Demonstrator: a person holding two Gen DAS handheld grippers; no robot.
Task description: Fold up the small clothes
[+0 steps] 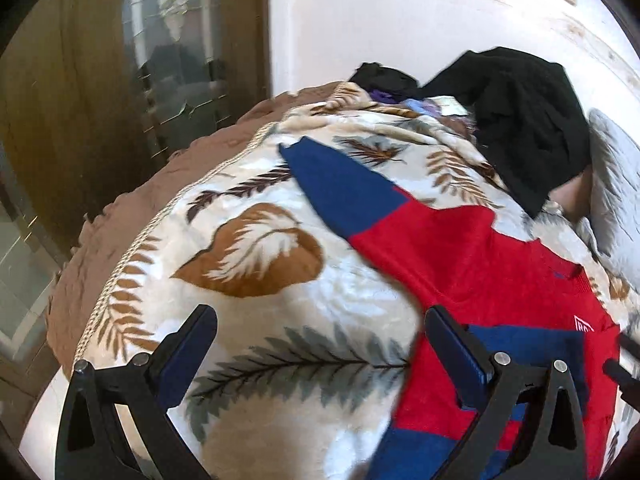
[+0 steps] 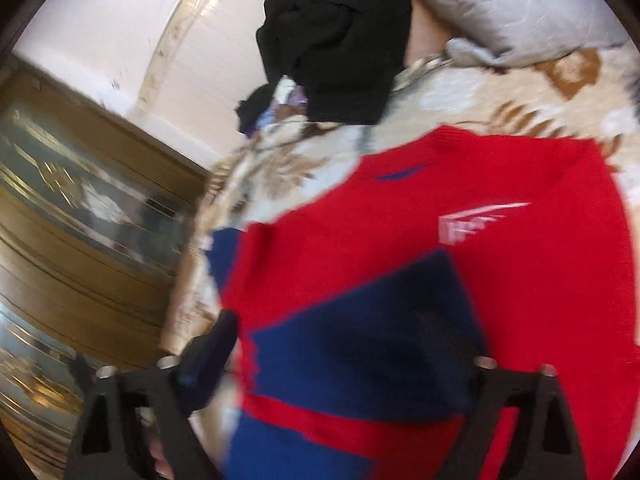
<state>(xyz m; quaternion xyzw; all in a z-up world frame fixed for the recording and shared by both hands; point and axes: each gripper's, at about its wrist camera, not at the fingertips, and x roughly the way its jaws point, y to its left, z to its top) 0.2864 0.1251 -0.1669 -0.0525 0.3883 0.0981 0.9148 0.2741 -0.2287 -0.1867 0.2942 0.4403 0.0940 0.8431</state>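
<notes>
Left wrist view: left tongs (image 1: pixel 320 344) hanging spread, nothing between pads, over leaf-print blanket (image 1: pixel 256 248) on bed. Red-and-blue sweater (image 1: pixel 472 264) lying flat to tongs' right; one blue-cuffed sleeve (image 1: pixel 340 184) running out up-left, its long axis slanting away from tongs. Right wrist view: right tongs (image 2: pixel 352 344) spread, hovering above sweater body, folded blue sleeve (image 2: pixel 360 340) showing beneath, not pinched. Judgement: left hand sitting nearer outstretched sleeve. Black garments (image 1: pixel 520 120) heaped beyond.
</notes>
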